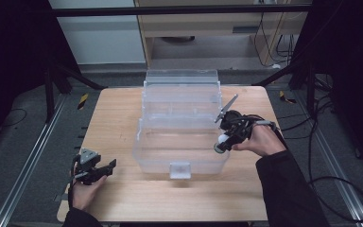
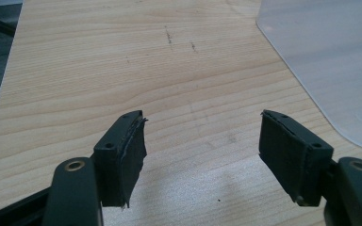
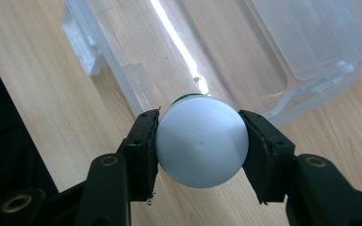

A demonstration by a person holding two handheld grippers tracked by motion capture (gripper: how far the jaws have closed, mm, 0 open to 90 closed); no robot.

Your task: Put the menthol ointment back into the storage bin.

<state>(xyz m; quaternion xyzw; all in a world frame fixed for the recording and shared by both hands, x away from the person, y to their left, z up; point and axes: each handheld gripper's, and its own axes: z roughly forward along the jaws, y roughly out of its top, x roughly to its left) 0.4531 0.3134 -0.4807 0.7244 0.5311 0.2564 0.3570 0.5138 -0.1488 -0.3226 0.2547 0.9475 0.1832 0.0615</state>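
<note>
A clear plastic box (image 1: pixel 182 142) stands open in the middle of the wooden table (image 1: pixel 137 198), its lid tipped back. My right gripper (image 1: pixel 221 144) hangs at the box's right front corner, shut on a small white bottle (image 1: pixel 222 139). In the right gripper view the bottle (image 3: pixel 200 146) shows its round white end with a thin green edge behind it, squeezed between both pads of the gripper (image 3: pixel 200 141) above the box rim (image 3: pixel 132 80). My left gripper (image 1: pixel 109 166) rests low at the table's front left, open, with bare wood between its pads (image 2: pixel 202 141). The box's frosted corner (image 2: pixel 330 61) lies to its right.
Black frame posts stand at both back corners of the table. Cables (image 1: pixel 331 184) loop on the floor to the right, and a metal rail (image 1: pixel 26 170) runs along the floor on the left. A wooden cabinet (image 1: pixel 208 28) stands behind the table.
</note>
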